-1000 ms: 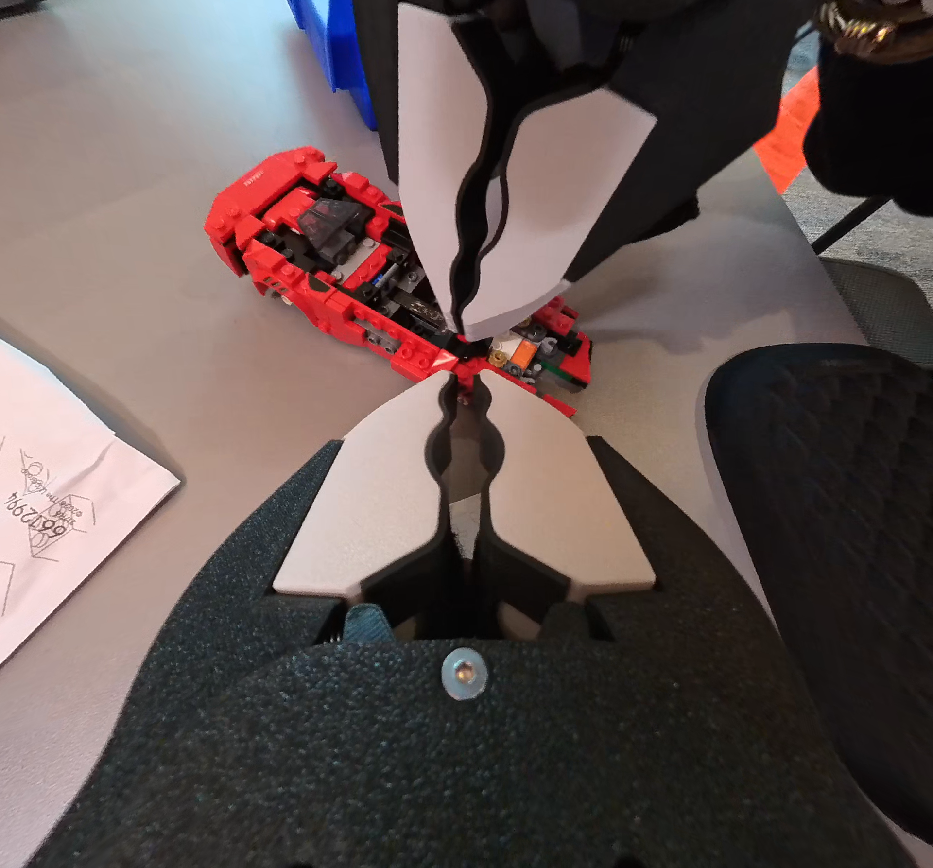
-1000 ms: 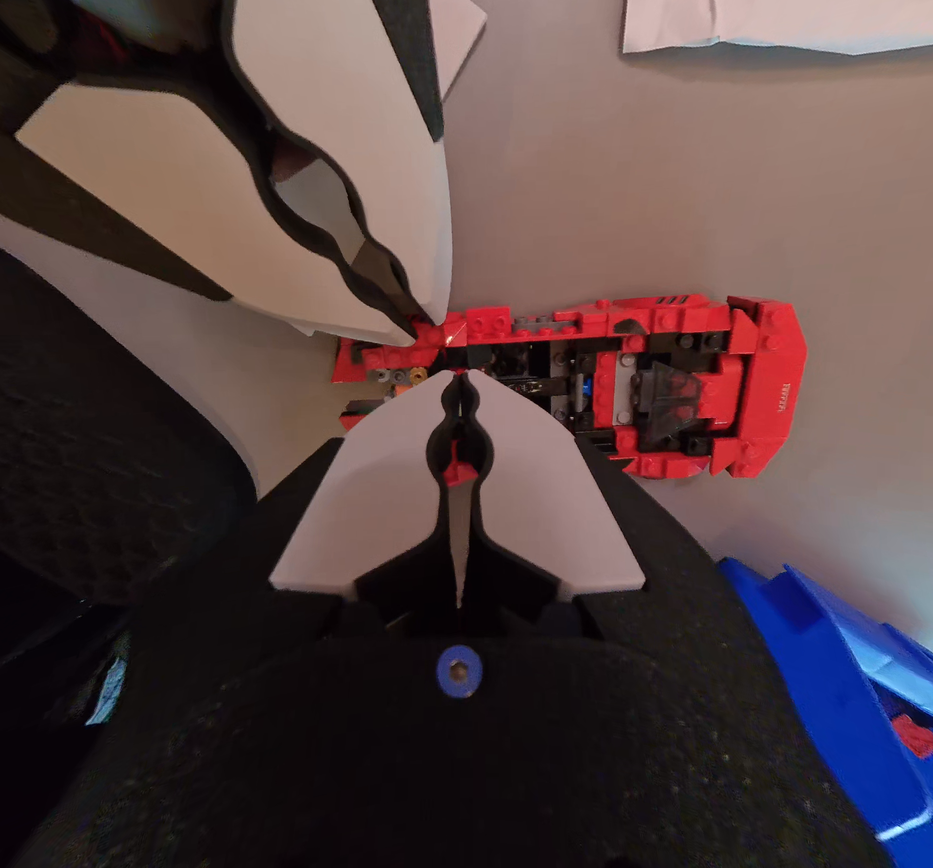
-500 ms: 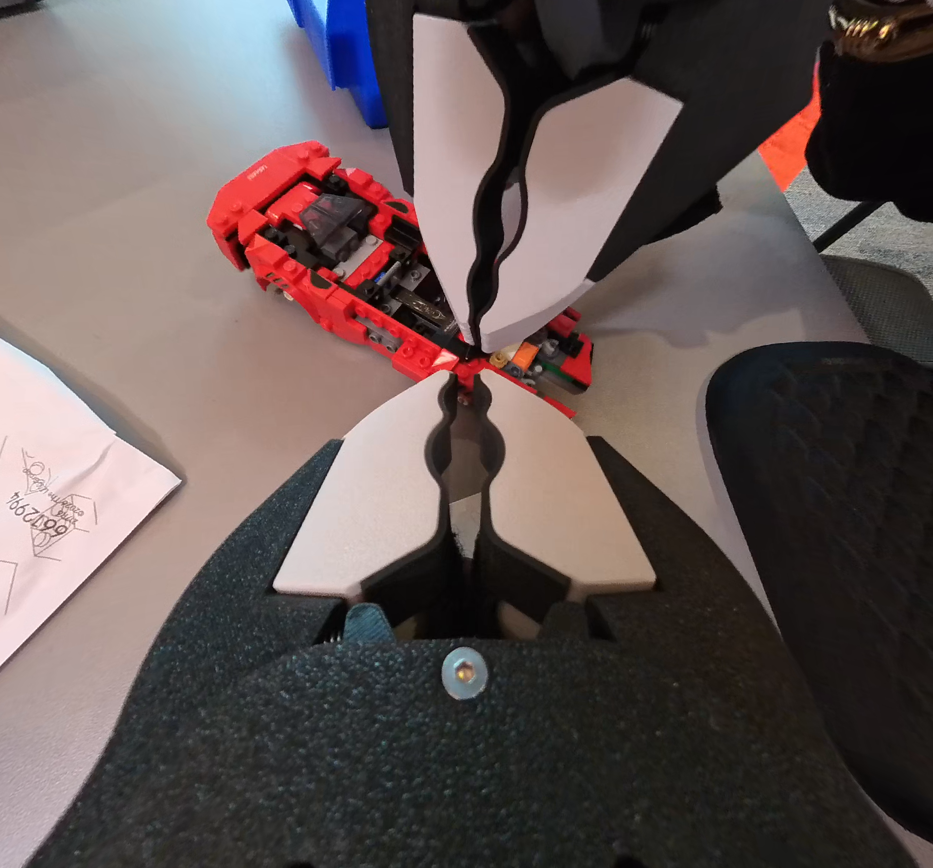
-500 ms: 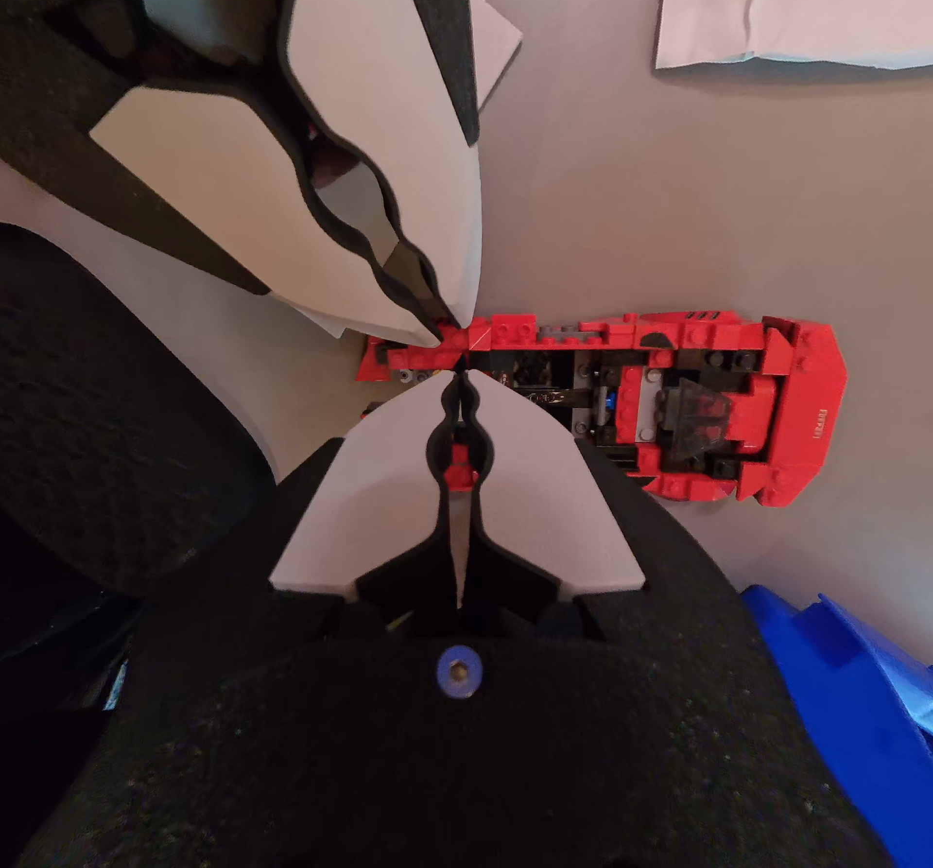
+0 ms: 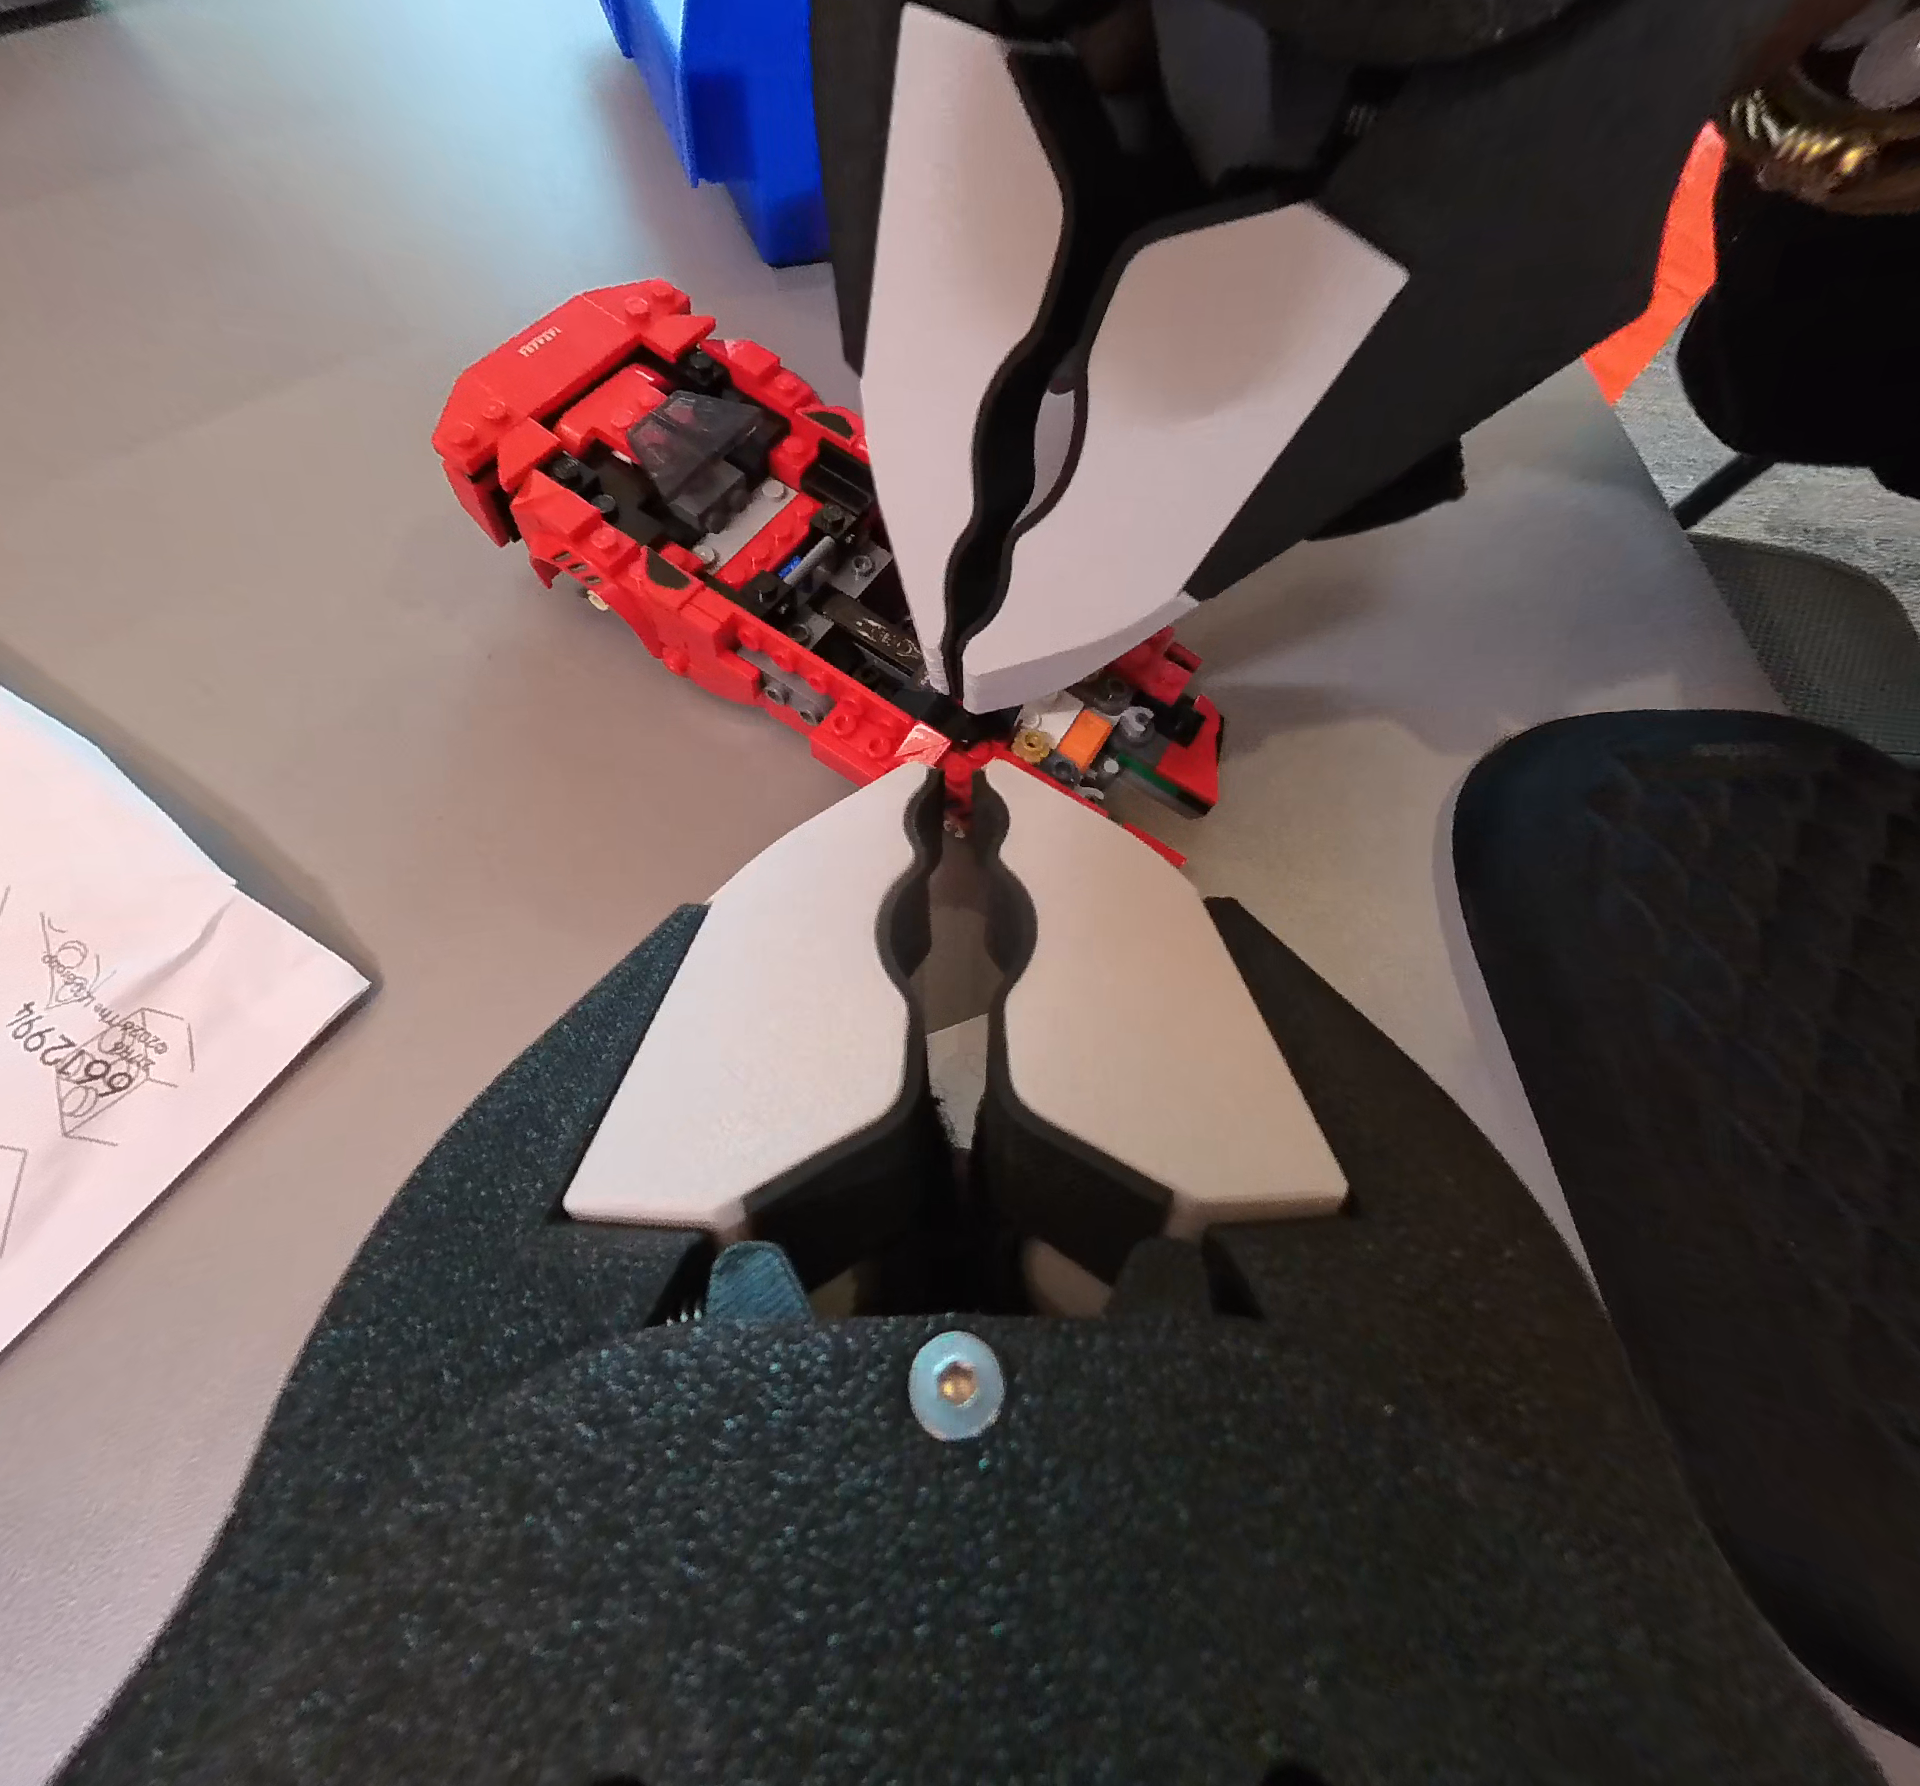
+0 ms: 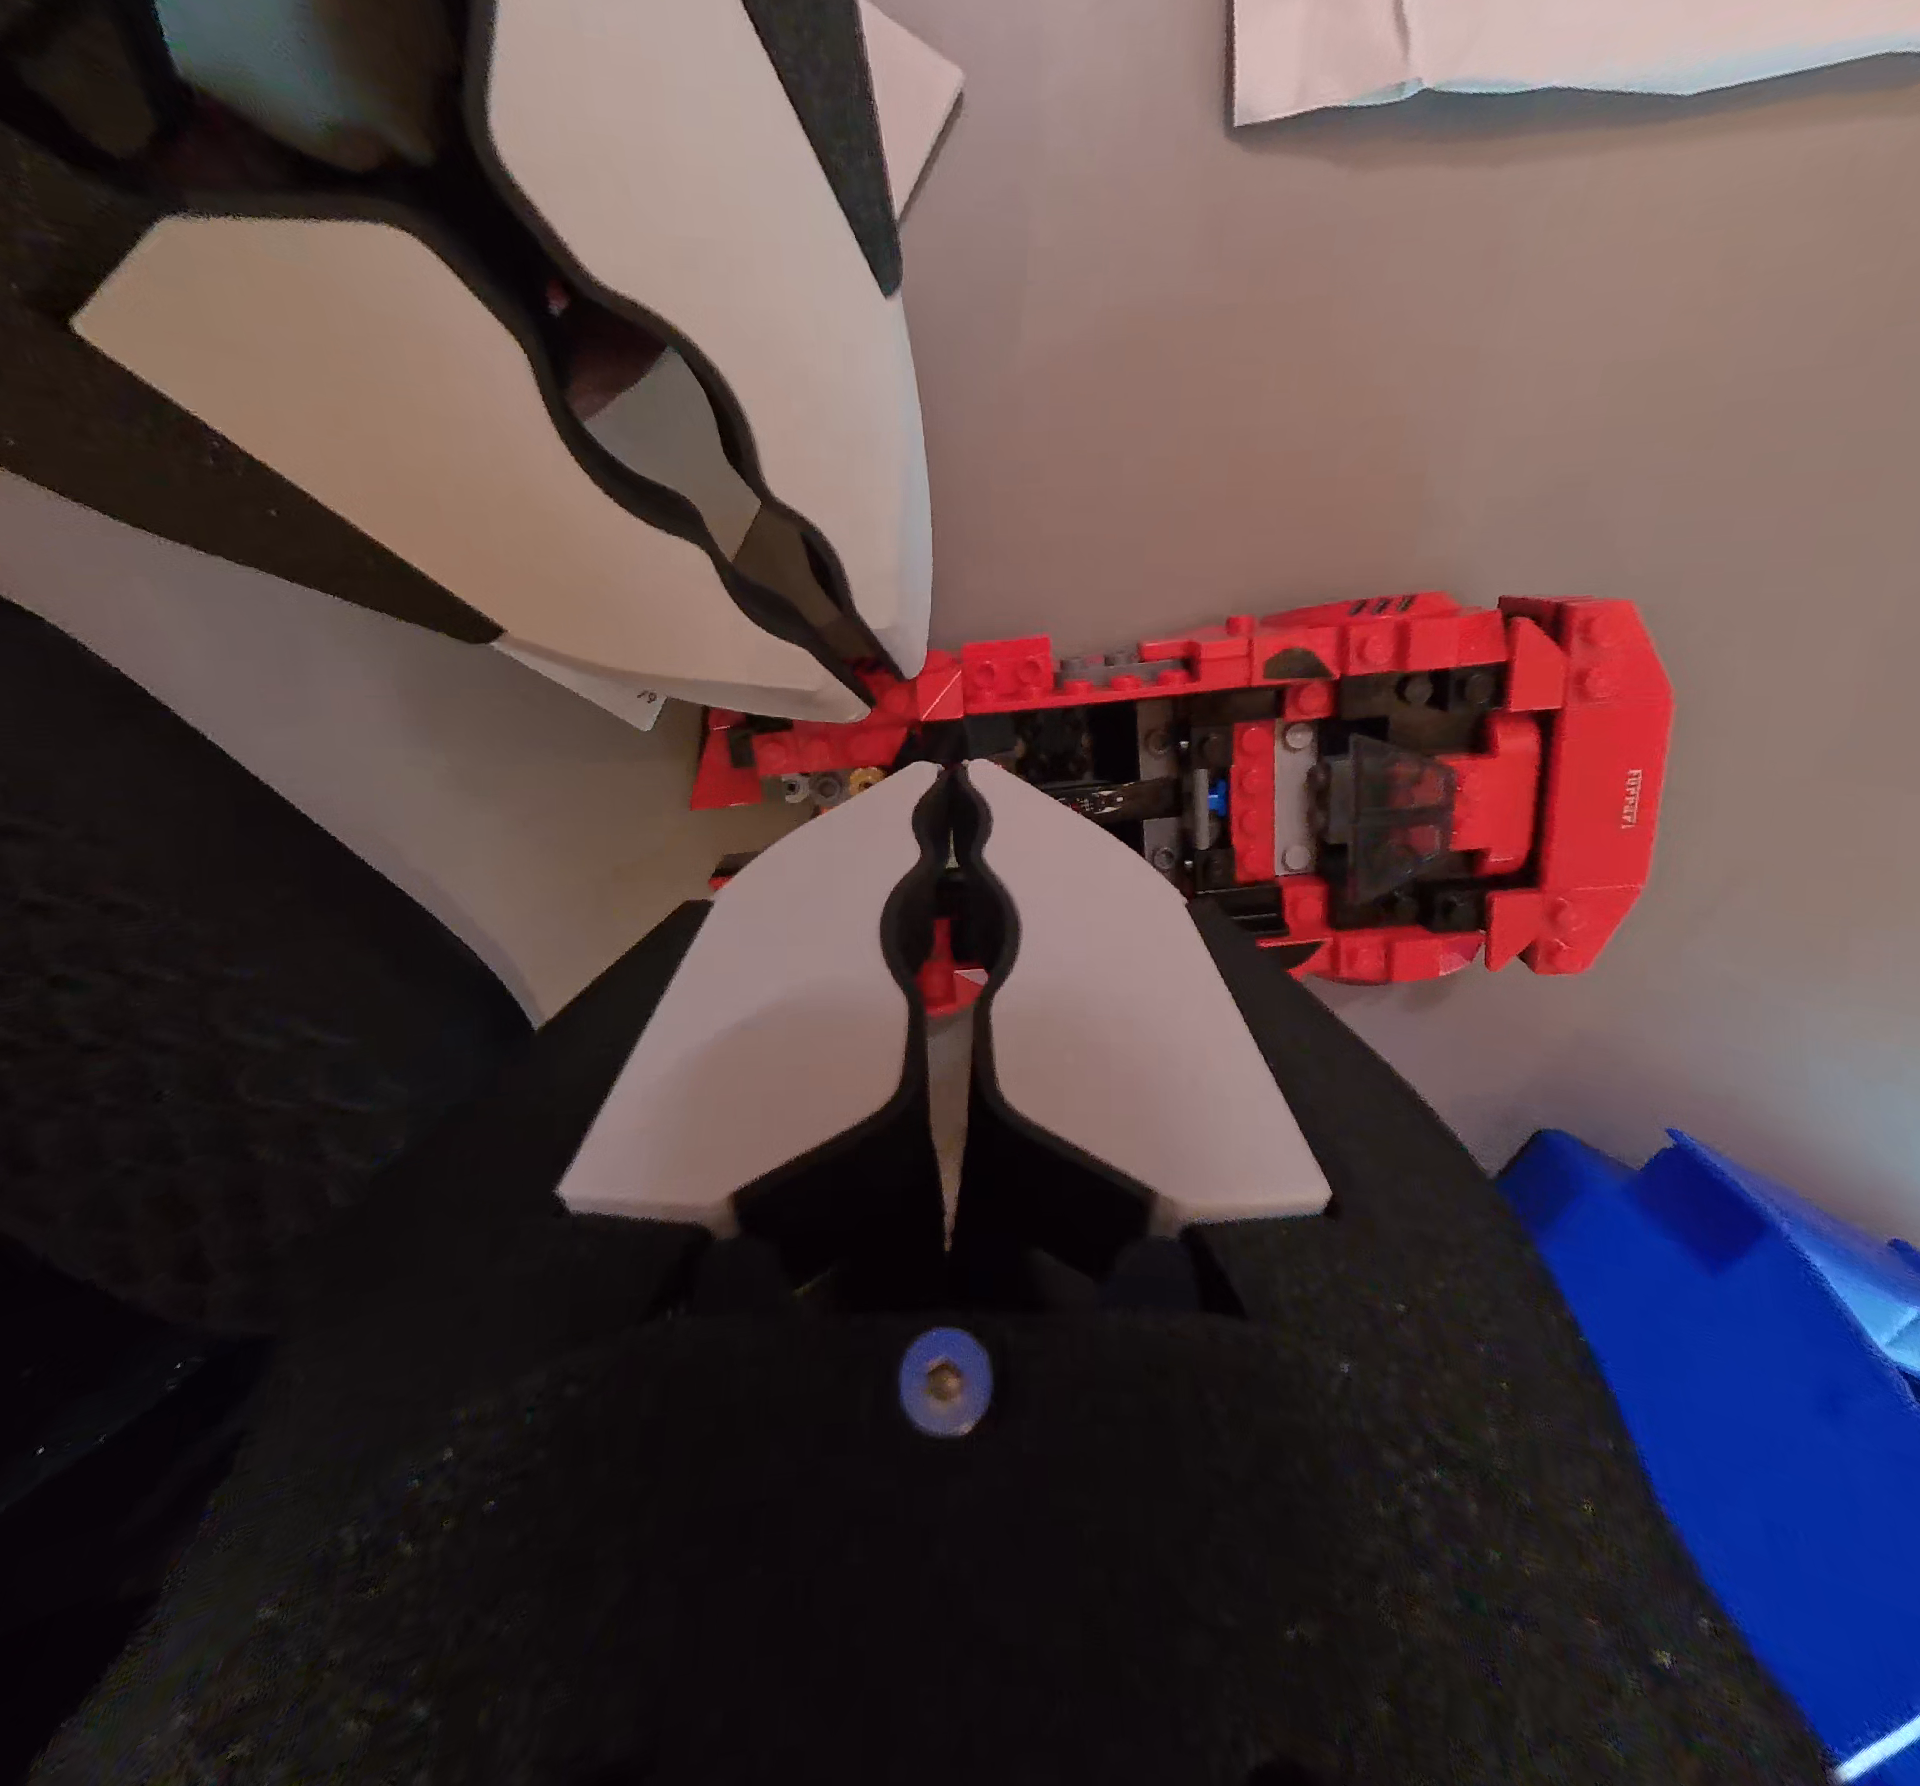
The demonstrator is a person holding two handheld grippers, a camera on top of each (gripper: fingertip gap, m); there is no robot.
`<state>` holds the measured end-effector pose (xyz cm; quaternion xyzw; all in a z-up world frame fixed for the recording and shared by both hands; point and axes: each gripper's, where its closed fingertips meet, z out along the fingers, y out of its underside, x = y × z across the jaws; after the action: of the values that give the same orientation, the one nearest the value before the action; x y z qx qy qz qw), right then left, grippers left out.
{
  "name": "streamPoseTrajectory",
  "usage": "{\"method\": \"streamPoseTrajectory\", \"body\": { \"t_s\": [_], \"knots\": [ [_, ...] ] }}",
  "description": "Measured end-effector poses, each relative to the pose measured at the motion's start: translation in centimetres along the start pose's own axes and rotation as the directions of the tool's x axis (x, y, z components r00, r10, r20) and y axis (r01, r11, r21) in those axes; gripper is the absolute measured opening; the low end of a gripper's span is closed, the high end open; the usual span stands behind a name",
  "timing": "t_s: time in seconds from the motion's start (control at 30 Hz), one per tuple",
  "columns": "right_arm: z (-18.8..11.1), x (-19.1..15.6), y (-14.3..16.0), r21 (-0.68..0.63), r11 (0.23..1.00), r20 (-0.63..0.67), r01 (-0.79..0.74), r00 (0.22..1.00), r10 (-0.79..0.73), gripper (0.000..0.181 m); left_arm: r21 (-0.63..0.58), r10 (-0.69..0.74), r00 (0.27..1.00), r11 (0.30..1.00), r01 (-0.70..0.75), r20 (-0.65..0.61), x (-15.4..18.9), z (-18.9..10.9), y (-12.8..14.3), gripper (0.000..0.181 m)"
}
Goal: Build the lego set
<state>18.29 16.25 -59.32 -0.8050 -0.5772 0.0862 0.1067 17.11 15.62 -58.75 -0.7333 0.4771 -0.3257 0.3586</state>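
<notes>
A half-built red lego car [image 5: 665, 510] with a black inside lies on the grey table [image 5: 260, 282]; it also shows in the right wrist view [image 6: 1455, 801]. My left gripper [image 5: 956, 775] is shut on the red side wall at the car's open end, and it shows from the upper left in the right wrist view [image 6: 883, 687]. My right gripper [image 6: 951, 772] is shut, its tips on a black part in the car's middle. It comes down from above in the left wrist view [image 5: 951, 692]. I cannot tell whether it holds a piece.
A blue parts bin [image 5: 727, 53] stands beyond the car, and shows at the lower right in the right wrist view [image 6: 1714, 1373]. A white paper bag [image 5: 125, 1009] lies to the left. A black mesh chair [image 5: 1714, 1113] is at the table's right edge. The grippers are tip to tip, or close to it.
Both grippers stay shut at the same spot on the car. The right gripper has shifted slightly over it, and the car has barely moved.
</notes>
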Motion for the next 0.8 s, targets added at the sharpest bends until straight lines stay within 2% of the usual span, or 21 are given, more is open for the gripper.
{"method": "streamPoseTrajectory", "body": {
  "t_s": [0.1, 0.23, 0.33, 0.57, 0.8],
  "knots": [
    [0.0, 0.3, -0.1, 0.005, 1.0, -0.045, 0.031, 0.999, -0.031, 0.0, 0.002, -0.004, 1.0, 1.0, 0.004, -0.001, 0.0, 0.0, 0.0, 0.004],
    [-1.2, 0.2, -0.3, 0.074, 0.997, 0.029, 0.004, 1.0, -0.006, 0.0, 0.003, -0.012, 1.0, 1.0, 0.012, -0.007, 0.0, 0.0, 0.0, 0.004],
    [-1.2, -0.7, 0.3, 0.042, 0.994, 0.07, 0.098, 0.992, -0.101, 0.0, 0.003, -0.012, 1.0, 1.0, 0.012, -0.007, 0.0, 0.0, 0.0, 0.004],
    [-0.6, -1.0, -0.2, 0.064, 0.968, 0.033, 0.242, 0.969, -0.244, 0.0, 0.002, -0.004, 1.0, 1.0, 0.004, -0.007, 0.0, 0.0, 0.0, 0.004],
    [-0.1, -1.0, -0.1, 0.055, 0.974, 0.036, 0.218, 0.975, -0.22, 0.0, 0.002, -0.003, 1.0, 1.0, 0.003, -0.007, 0.0, 0.0, 0.0, 0.004]
  ]
}}
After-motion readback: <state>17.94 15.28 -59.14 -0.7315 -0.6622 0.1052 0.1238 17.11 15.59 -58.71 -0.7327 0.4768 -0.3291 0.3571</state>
